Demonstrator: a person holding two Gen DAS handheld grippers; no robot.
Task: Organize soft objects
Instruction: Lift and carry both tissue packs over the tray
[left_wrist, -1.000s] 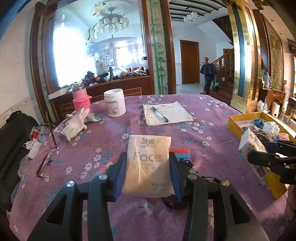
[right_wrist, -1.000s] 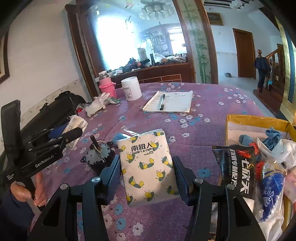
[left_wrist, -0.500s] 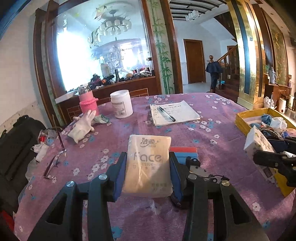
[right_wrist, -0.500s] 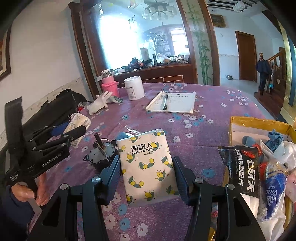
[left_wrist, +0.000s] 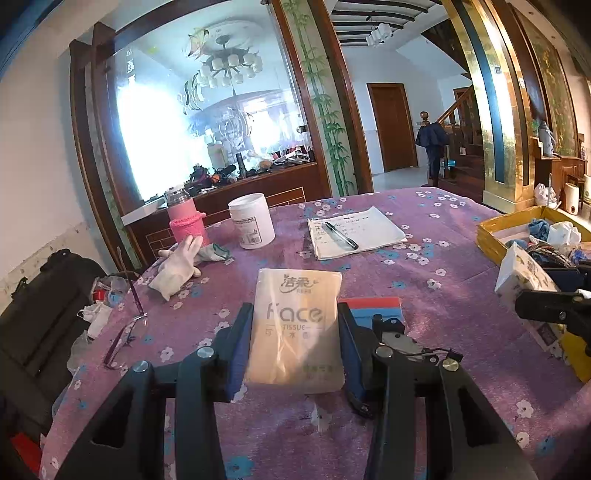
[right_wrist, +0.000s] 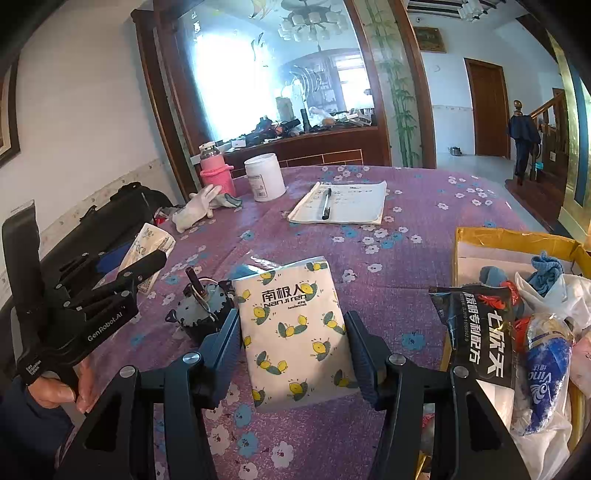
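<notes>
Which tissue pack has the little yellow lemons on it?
The Nanjiren tissue pack held in the right gripper. The Face tissue pack in the left gripper is plain beige with grey letters, no pictures.

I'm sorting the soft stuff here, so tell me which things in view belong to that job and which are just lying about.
Part of the job:
- beige tissue pack, in the left gripper
- lemon-print pack, in the right gripper
- yellow box holding soft items
- white glove

Lying about:
- notepad with pen
- white jar
- pink bottle
- glasses
- small motor
</notes>
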